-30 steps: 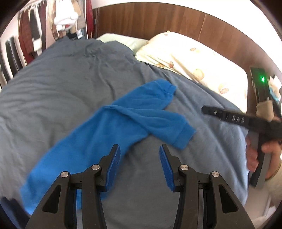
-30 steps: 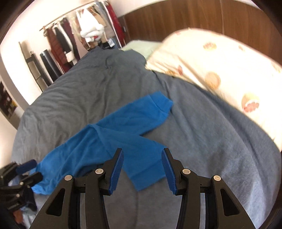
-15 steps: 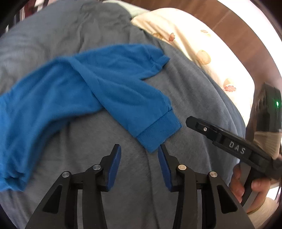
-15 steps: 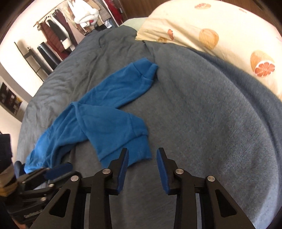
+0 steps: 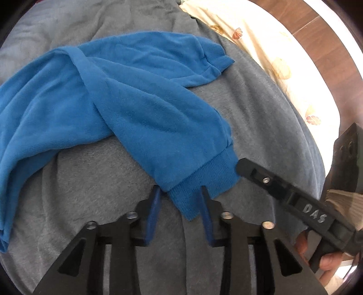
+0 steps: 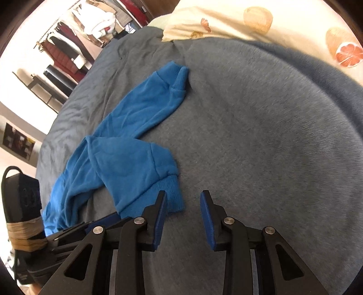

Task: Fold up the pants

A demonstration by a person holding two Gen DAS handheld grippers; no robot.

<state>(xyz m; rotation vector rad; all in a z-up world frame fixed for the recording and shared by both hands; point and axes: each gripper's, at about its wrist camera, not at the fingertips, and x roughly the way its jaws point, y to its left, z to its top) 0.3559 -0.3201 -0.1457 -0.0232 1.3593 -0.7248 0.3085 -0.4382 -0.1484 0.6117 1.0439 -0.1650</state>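
Blue pants [image 5: 136, 102] lie on the grey bedspread [image 5: 90, 181] with the legs crossed. The near leg's ribbed cuff [image 5: 204, 181] sits between the fingertips of my left gripper [image 5: 180, 196]. Its jaws are closing, and a gap still shows at the left pad. A finger of my right gripper [image 5: 272, 183] touches the cuff's right corner. In the right wrist view, the same cuff [image 6: 172, 195] has its corner just inside my right gripper [image 6: 182, 198]. Those jaws are closing too, with the pads apart from the cloth. The far cuff [image 6: 179, 77] lies flat.
A fruit-print pillow [image 6: 272, 20] lies at the head of the bed, against a wooden headboard [image 5: 329, 45]. A clothes rack [image 6: 74, 45] stands beyond the far side. A hand [image 5: 326, 261] holds the right gripper's handle. Bare bedspread [image 6: 261, 136] spreads to the right.
Both grippers have dropped toward the near cuff and their jaws have narrowed. The cuff now lies between the left fingertips, and the right gripper has come up beside it.
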